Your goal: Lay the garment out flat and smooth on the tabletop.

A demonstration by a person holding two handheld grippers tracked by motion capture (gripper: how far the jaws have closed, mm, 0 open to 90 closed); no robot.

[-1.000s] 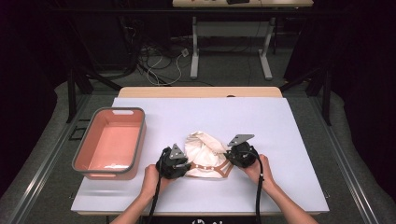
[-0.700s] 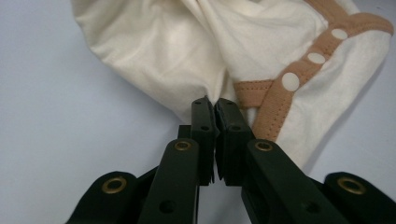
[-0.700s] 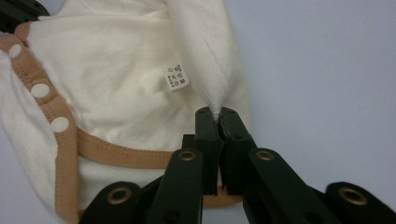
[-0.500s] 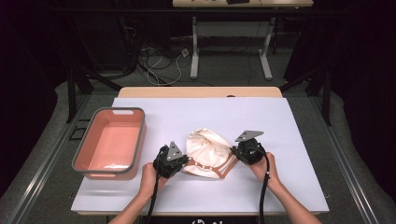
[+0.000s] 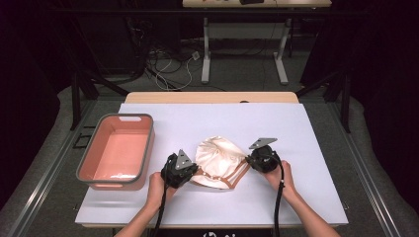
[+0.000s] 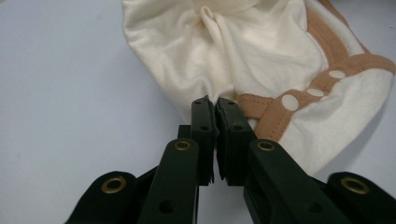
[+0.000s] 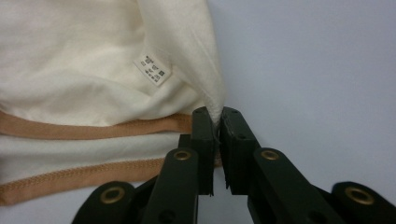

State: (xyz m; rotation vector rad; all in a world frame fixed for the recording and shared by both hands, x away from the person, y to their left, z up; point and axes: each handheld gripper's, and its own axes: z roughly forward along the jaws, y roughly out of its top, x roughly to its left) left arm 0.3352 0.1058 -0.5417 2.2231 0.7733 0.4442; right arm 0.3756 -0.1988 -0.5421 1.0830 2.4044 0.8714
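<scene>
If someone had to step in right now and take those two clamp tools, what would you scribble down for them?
Left gripper: jaws shut on the near-left edge of the cream garment, beside its brown trim.
Right gripper: jaws shut on a fold of the same garment at its right side, near the care label.
The garment lies bunched on the white tabletop, stretched between both grippers. The pink bin sits to the left, apparently with nothing in it.
Done: both grips taken. Left: probably folding or spreading the garment, perhaps then moving it to the bin.
</scene>
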